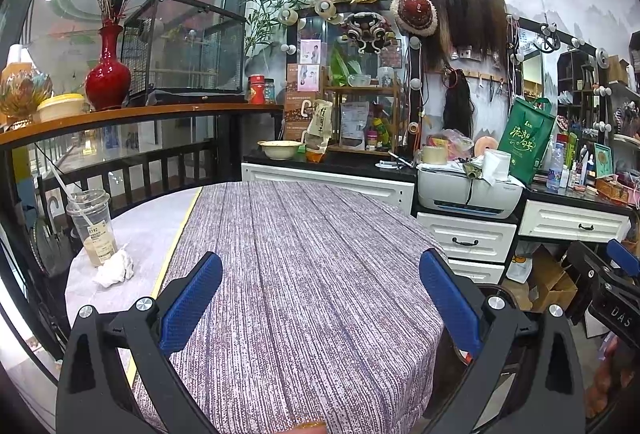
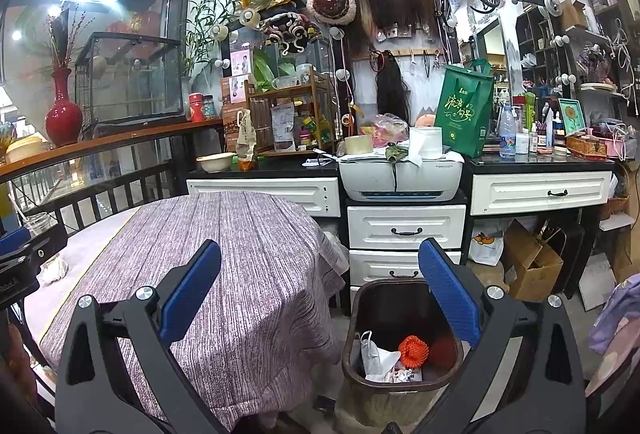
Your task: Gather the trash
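Observation:
A clear plastic drink cup (image 1: 93,227) with a straw stands at the table's left edge, and a crumpled white tissue (image 1: 115,269) lies against its base. My left gripper (image 1: 320,298) hovers open over the striped tablecloth (image 1: 304,274), to the right of both, holding nothing. In the right wrist view the same tissue (image 2: 54,270) and cup (image 2: 38,222) show at far left. My right gripper (image 2: 320,294) is open and empty above the table's right edge and a dark brown trash bin (image 2: 400,338). The bin holds a white mask, paper scraps and an orange net ball (image 2: 413,351).
White drawers (image 2: 406,230) with a printer (image 2: 400,178) on top stand just behind the bin. A black railing (image 1: 132,170) with a wooden ledge and red vase (image 1: 108,70) runs along the left. Cardboard boxes (image 2: 532,262) sit under the right counter. A cluttered black counter lies beyond the table.

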